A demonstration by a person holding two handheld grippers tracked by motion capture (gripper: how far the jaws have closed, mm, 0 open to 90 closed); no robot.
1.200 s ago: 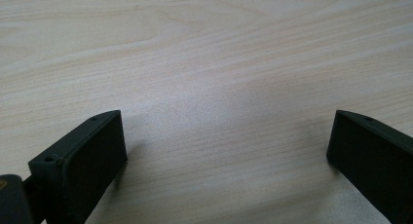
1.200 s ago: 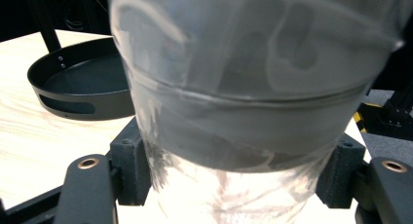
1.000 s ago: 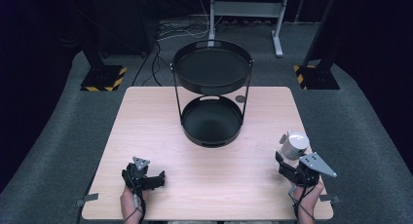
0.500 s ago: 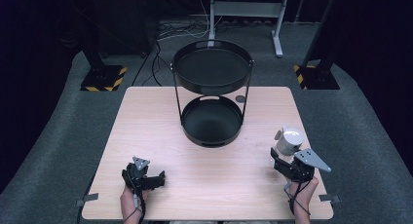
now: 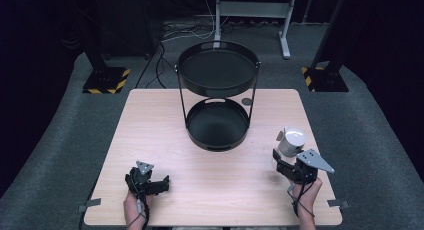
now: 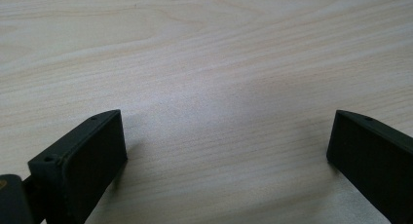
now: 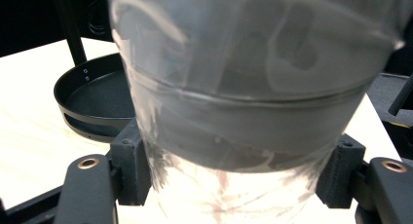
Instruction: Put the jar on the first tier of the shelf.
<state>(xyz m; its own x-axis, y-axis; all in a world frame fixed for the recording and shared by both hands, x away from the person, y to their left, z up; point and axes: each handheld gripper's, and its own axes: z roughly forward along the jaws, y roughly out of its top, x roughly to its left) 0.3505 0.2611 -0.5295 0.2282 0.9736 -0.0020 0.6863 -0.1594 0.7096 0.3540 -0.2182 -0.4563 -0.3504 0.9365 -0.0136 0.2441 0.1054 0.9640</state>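
A translucent plastic cup [image 5: 292,140] hangs over the right side of the wooden table [image 5: 150,135], with my right gripper [image 5: 287,157] shut on it. Seen close in the right gripper view, the cup [image 7: 243,87] sits clamped between both jaws of my right gripper [image 7: 243,177]. My left gripper [image 5: 158,183] rests low near the table's front left. Its jaws stand wide apart over bare wood, so the left gripper [image 6: 226,136] is open with nothing between them.
A black two-tier tray stand sits mid-table, with its upper tray [image 5: 218,93] over its lower tray [image 5: 217,146]; the lower tray [image 7: 73,85] lies just beyond the cup. A small dark round object [image 5: 246,101] lies behind the stand. Dark floor, cables and stand bases surround the table.
My right gripper has carried the cup a little to the left and slightly farther from the front edge. The left gripper has stayed in place.
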